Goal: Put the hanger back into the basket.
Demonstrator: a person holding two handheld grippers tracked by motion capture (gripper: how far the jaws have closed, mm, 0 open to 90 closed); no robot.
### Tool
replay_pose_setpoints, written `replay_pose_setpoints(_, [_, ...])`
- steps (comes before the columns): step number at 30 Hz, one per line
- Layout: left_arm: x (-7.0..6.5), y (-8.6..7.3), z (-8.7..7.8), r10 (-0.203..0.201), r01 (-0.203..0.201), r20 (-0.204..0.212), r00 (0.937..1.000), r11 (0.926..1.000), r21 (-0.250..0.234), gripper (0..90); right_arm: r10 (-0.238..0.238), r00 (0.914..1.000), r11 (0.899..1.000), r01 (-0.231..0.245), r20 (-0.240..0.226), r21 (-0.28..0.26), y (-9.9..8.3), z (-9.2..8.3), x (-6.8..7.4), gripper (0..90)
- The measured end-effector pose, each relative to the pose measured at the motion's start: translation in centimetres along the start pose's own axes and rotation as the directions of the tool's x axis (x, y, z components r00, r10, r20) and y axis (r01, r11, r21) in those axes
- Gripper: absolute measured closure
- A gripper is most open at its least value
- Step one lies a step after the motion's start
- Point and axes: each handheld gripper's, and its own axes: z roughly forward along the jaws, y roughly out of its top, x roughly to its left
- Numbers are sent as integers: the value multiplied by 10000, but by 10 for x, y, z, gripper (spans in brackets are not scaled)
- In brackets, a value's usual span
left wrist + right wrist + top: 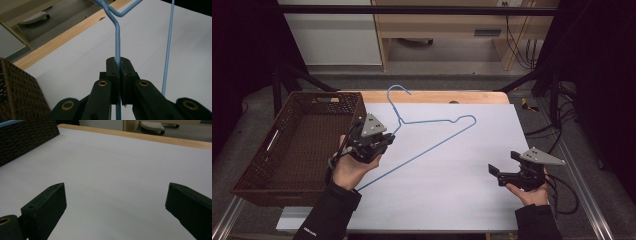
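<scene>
A light blue wire hanger (432,139) is held above the white sheet (452,170), its hook toward the table's far edge. My left gripper (379,141) is shut on the hanger's shoulder wire just below the neck. In the left gripper view the jaws meet on the blue wire (117,42), and the hanger's long bar (168,50) runs past on the right. At the right side of the sheet my right gripper (502,167) is open with nothing between its jaws, pointing left. Its own view looks across the bare white sheet (112,175).
A dark brown wicker basket (297,145) stands at the left of the table, empty, close beside my left hand. The table's wooden far edge (437,96) shows beyond the sheet. Cables trail off the right gripper at the right edge.
</scene>
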Motion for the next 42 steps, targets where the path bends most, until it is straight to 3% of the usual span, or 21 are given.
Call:
replay_pose_setpoints(14, [39, 10, -28, -407, 410, -500, 9979, 9991, 60, 871, -69, 10000, 10000, 69, -32, -3, 0, 2, 3, 38])
replay_pose_setpoints(20, [65, 10, -38, -771, 785, -859, 9933, 9968, 132, 871, -64, 10000, 10000, 64, -45, 47, 0, 3, 3, 40])
replay_pose_setpoints(22, [67, 9, -39, -793, 810, -928, 9925, 9966, 139, 871, -100, 9999, 9999, 100, -37, 58, 0, 3, 3, 40])
replay_pose_setpoints(28, [85, 5, -49, -851, 905, -1379, 9868, 9954, 328, 871, -130, 9999, 9999, 130, -51, 75, 0, 4, 4, 41])
replay_pose_setpoints(32, [95, 2, -55, -1084, 1128, -1627, 9807, 9935, 179, 871, -129, 9999, 9999, 130, -35, 66, 0, 4, 4, 40])
replay_pose_setpoints(40, [116, -7, -69, -1250, 1324, -2239, 9666, 9910, 183, 871, -139, 9999, 9999, 139, -41, 78, 0, 4, 4, 40])
replay_pose_setpoints(42, [123, -13, -75, -1357, 1433, -2423, 9607, 9896, 139, 871, -151, 9999, 9999, 151, -49, 81, 0, 4, 4, 40])
